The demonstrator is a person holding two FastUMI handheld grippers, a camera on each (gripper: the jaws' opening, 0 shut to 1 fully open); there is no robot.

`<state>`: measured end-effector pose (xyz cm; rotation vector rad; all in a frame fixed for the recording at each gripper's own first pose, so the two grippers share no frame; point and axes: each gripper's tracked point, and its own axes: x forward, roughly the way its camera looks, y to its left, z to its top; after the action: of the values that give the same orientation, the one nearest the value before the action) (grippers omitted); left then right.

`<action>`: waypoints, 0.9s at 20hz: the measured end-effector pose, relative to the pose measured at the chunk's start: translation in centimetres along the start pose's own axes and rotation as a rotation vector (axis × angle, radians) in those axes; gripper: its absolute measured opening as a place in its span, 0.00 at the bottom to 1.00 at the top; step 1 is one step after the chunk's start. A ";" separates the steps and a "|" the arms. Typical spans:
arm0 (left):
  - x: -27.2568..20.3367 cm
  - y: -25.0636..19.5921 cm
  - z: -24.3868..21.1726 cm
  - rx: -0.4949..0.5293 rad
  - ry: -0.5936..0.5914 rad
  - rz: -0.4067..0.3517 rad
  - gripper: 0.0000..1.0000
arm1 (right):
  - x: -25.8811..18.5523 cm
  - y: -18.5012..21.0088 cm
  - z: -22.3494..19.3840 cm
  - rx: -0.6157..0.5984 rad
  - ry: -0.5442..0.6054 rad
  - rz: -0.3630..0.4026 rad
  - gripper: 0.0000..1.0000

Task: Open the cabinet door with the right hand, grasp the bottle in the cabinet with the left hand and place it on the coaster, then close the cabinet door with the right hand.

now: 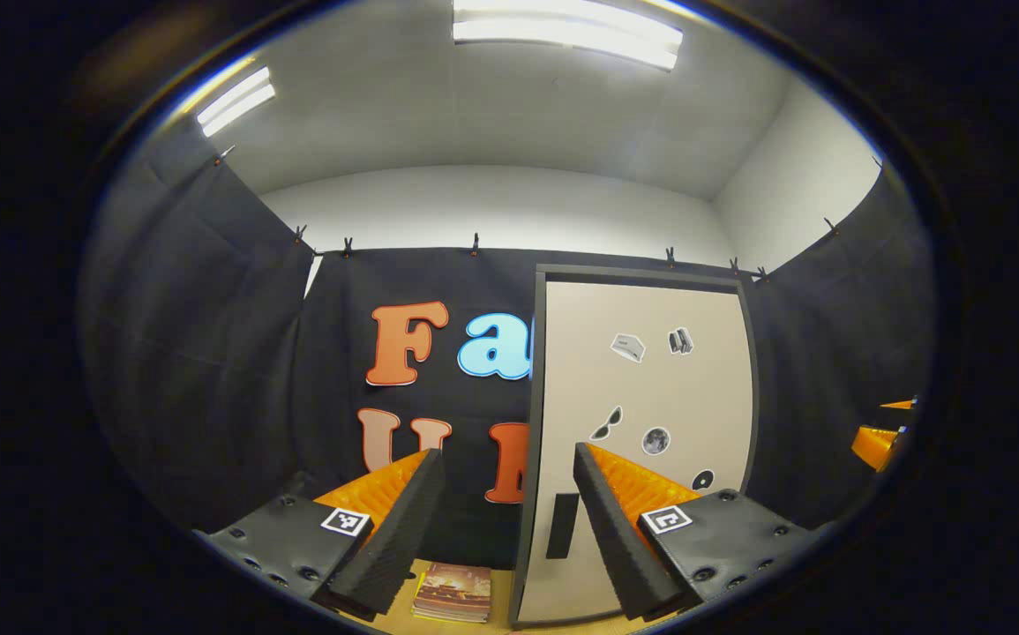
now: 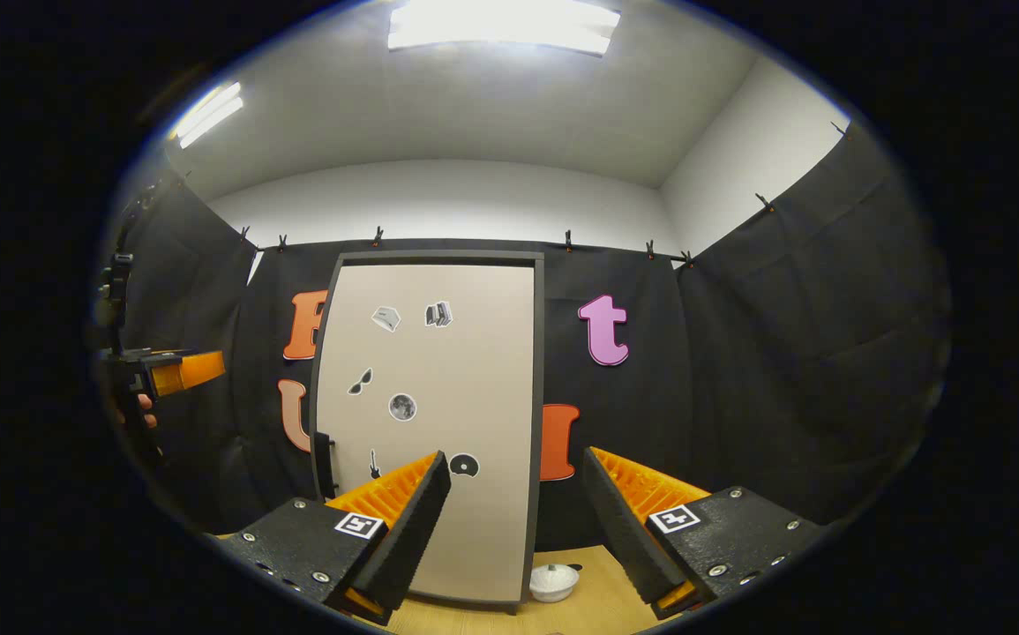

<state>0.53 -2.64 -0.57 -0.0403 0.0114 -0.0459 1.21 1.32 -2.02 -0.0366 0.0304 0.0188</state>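
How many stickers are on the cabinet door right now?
6 stickers on the door: two side by side near the top, two mid-door, two low. The right tongs may hide more.

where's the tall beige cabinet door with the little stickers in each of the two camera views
Left gripper view: the tall beige cabinet door stands right of centre, closed, behind the right finger.
Right gripper view: it stands left of centre, above the left finger.
Shared landmark: the round moon-like sticker on the door's lower half.
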 end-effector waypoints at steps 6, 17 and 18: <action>-0.2 2.3 -0.4 0.029 -0.003 0.024 0.93 | 1.6 3.4 -1.7 0.012 0.035 0.050 0.94; -1.3 10.6 -2.4 0.050 0.031 0.107 0.93 | 7.2 16.3 -6.4 0.028 0.130 0.216 0.94; -1.7 11.9 -2.4 0.062 0.032 0.123 0.96 | 7.9 18.0 -7.0 0.038 0.143 0.239 0.94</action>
<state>-0.69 9.24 -3.44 0.0228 0.0446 0.0762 8.55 19.22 -9.90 0.0044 0.1783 0.2550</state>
